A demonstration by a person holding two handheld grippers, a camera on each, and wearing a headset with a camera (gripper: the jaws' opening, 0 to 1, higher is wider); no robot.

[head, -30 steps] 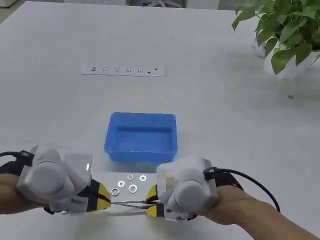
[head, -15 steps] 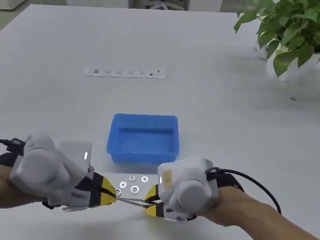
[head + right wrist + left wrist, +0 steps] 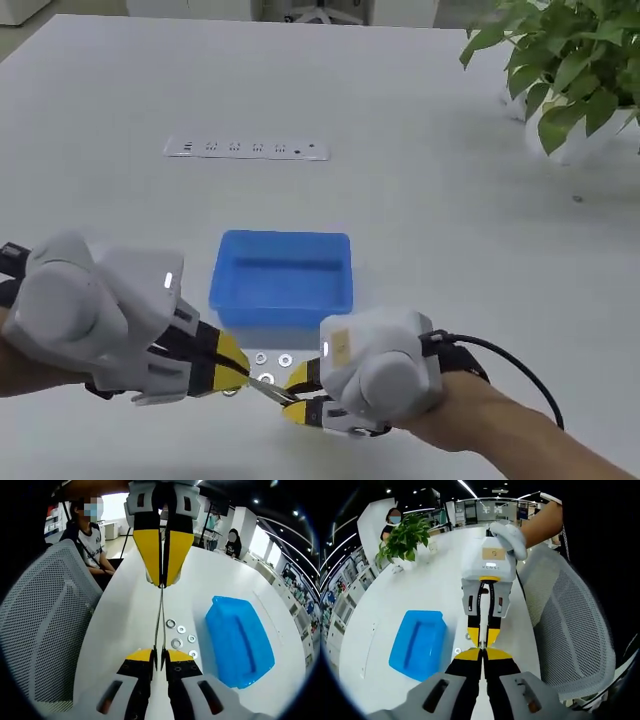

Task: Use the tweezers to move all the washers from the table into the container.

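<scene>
The tweezers (image 3: 160, 620) were clamped by both left gripper (image 3: 235, 364) and right gripper (image 3: 298, 395). The washers (image 3: 176, 643) lay just near of the container (image 3: 283, 298). Risk judged: an uneven release could drop tweezers, scattering washers.

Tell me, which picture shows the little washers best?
The right gripper view: five washers lie in the open beside the blue container. The head view shows them small, some tucked behind the left claw. The left gripper view shows two beside that claw.
</scene>
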